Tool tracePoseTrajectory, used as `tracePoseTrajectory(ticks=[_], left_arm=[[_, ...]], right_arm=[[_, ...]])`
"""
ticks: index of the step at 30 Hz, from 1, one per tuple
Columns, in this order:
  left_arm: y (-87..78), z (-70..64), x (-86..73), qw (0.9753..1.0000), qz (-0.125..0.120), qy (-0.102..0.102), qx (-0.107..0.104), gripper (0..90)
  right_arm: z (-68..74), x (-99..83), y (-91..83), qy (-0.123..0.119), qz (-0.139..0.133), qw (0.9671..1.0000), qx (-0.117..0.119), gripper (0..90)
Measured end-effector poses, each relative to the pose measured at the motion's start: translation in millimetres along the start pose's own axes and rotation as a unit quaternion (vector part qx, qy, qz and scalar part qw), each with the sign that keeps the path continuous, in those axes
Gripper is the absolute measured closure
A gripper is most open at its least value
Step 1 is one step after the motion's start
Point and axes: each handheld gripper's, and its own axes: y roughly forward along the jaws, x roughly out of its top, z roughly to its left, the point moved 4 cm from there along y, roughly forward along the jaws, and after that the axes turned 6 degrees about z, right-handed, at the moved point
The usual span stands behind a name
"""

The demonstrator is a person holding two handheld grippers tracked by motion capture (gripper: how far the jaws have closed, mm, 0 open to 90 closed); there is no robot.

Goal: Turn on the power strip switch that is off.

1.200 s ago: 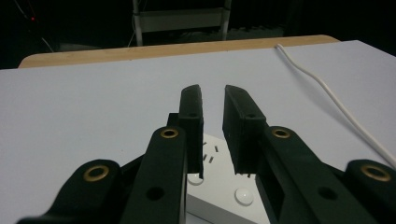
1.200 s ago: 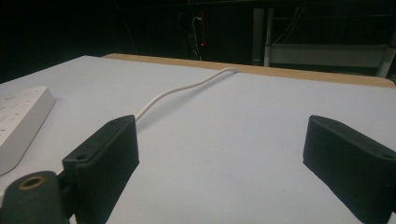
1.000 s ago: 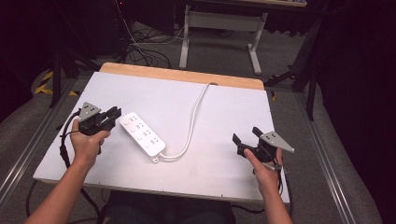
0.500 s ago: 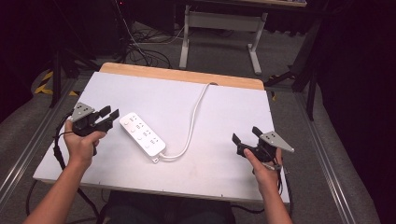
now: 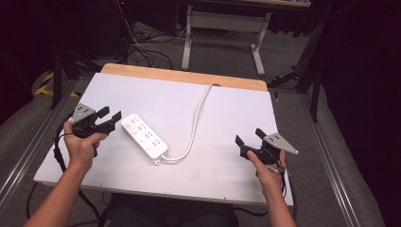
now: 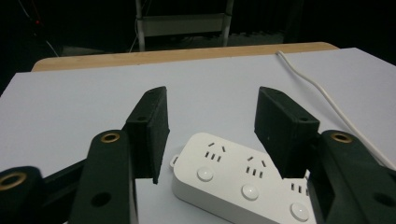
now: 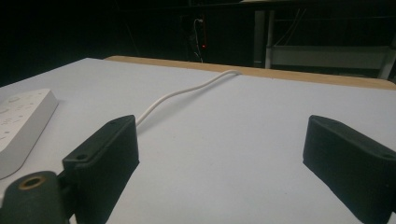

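A white power strip lies left of centre on the counter, just beside the open left tongs. Open right tongs hover near the lower-right edge, bare surface between. The left gripper view shows the strip's sockets.

My white table with its wooden far edge, grey carpet floor; beyond me, a metal-legged bench, dark room

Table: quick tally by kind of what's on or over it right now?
Power strip with its white cord: 1
Hand-held tongs, left and right, both open: 2
Total: 3
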Motion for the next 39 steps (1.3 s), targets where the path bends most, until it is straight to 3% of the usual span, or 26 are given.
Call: tracePoseTrajectory(ticks=[4,12,20,30,39], left_arm=[[1.5,0.8,-0.3,1.0000,-0.001,0.003,-0.001,36.6],[-0.5,1.2,0.9,0.9999,-0.007,0.009,0.000,32.4],[-3.6,0.3,1.1,0.9996,-0.020,0.012,0.017,14.4],[-4.9,0.2,-0.5,0.9993,-0.026,0.020,0.017,10.8],[-2.3,-0.3,-0.6,0.9994,-0.024,0.011,0.021,9.9]], right_arm=[[0.2,0.1,-0.1,0.000,-0.001,1.0000,0.000,10.9],[0.4,0.4,0.4,0.000,-0.001,1.0000,0.001,10.9],[1.6,1.0,1.8,-0.002,-0.001,1.0000,0.003,10.9],[3.0,2.2,4.8,-0.004,-0.001,1.0000,0.008,10.9],[2.4,2.2,3.1,-0.002,-0.002,1.0000,0.006,10.8]])
